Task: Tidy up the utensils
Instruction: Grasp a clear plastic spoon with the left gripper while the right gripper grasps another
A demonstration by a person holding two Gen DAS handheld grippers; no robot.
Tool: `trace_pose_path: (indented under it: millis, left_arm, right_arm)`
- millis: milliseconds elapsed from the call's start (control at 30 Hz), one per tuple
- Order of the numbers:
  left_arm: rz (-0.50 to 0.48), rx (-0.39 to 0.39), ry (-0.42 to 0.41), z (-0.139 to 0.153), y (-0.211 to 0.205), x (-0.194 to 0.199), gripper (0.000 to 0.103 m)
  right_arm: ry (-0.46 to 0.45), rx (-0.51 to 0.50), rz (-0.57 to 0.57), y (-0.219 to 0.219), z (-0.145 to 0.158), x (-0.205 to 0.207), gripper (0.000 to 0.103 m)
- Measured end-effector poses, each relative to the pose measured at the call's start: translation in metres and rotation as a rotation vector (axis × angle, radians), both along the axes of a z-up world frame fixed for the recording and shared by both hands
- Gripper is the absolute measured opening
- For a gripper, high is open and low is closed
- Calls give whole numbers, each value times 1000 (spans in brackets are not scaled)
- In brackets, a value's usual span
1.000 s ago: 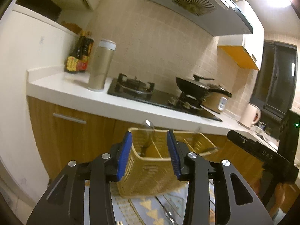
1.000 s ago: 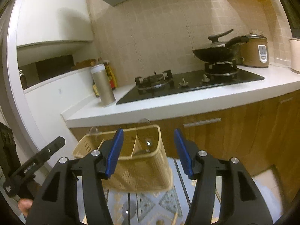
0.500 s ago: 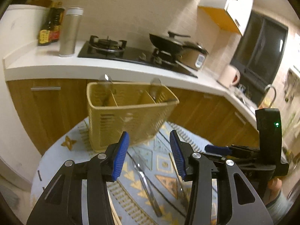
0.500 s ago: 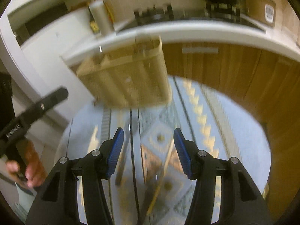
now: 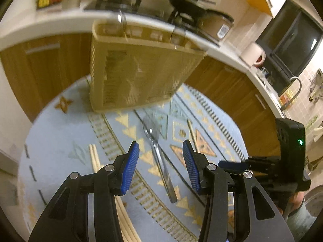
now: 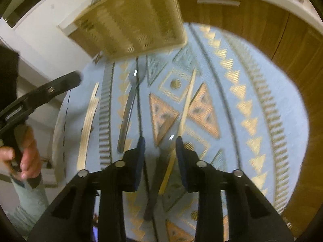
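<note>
A yellow plastic utensil basket [image 5: 139, 70] stands at the far side of a round table with a patterned blue cloth [image 5: 60, 141]; it also shows in the right wrist view [image 6: 131, 20]. A metal spoon [image 5: 159, 157] lies on the cloth, between the open jaws of my left gripper [image 5: 160, 169]. A pair of wooden chopsticks [image 5: 94, 159] lies left of it. In the right wrist view the spoon [image 6: 129, 109] lies left of my open right gripper [image 6: 160, 155], which hovers over a single chopstick [image 6: 186, 104] and a dark utensil [image 6: 155, 189].
Wooden cabinets [image 5: 232, 88] and a white counter with a stove and pan [image 5: 189, 6] stand behind the table. The other gripper shows at the right edge of the left view [image 5: 282, 161] and the left edge of the right view [image 6: 36, 96].
Both grippers have tilted down from the counter and basket toward the table, so the spoon and chopsticks now show. Both stay open and empty.
</note>
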State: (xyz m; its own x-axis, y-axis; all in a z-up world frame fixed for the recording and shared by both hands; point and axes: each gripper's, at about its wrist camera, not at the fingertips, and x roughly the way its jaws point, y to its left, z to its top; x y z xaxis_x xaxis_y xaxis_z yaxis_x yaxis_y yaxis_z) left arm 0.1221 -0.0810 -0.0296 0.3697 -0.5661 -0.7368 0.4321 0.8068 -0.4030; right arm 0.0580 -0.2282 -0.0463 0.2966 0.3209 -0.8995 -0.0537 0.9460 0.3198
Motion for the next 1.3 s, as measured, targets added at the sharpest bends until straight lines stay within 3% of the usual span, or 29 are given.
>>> trace_pose_path:
  millis: [133,200,467,600,733,1033,1233,1300]
  left_arm:
    - [-37,11,69,-20,-14,11,43]
    - [-45,36,93,-30,-23,18,43]
    - [-62,153,119,-56,-55,29,43]
    - [-70,170,132,-62,-58,31,43]
    - [-70,190,122,-62,-65,33,42]
    - [-73,284,88,-62,-83,35,44]
    - [-86,397,33,-62,-102,30,44]
    - [-83,433,6,-62,-106,27,41]
  right_arm:
    - [65,42,34,11,-14,0,24]
    - [77,14,37,16,-19,-1,23]
    - [96,-22,31,25,-29,8,22]
    - [110,-45,19,24,-32,10,22]
    - [124,-26,19,21,-36,13,22]
    - [126,-120,40,38,-39,18,22]
    - [114,-242,93,67,-44,26,22]
    - [97,-280,109,73,-45,25,16]
